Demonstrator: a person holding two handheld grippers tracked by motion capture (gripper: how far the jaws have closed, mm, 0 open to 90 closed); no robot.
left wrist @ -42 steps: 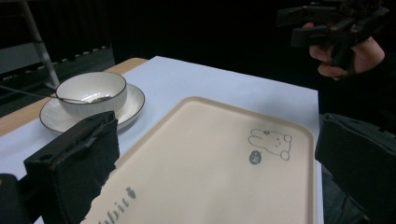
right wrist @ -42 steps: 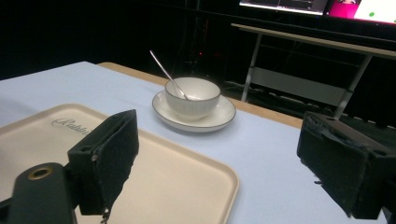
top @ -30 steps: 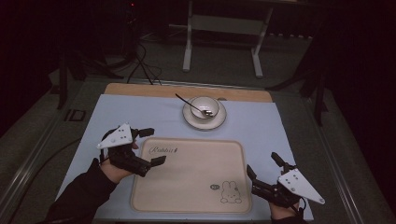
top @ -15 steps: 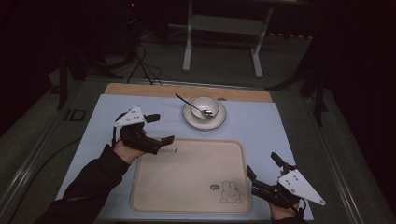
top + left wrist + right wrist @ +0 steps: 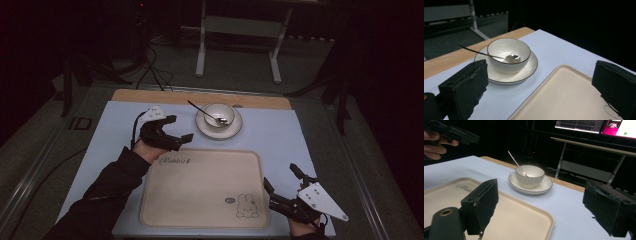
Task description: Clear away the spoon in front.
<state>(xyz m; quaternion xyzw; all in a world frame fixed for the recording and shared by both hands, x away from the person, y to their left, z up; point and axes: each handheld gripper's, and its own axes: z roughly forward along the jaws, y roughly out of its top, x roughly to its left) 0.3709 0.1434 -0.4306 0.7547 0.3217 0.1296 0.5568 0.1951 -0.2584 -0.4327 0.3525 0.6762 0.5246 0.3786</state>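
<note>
Pale-blue table (image 5: 280,135) in dark room; left gripper (image 5: 180,131) and right gripper (image 5: 283,186) released, empty.

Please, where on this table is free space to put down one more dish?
The tray is bare, apart from its printed rabbit. The blue cloth right of the saucer is free too. Left of the saucer, the left gripper crowds the space.

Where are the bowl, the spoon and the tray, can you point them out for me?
bowl (image 5: 509,53), left gripper view, on its inner wall.
spoon (image 5: 512,58), left gripper view, on its scoop inside the bowl.
tray (image 5: 200,190), high view, on its bare flat middle.
</note>
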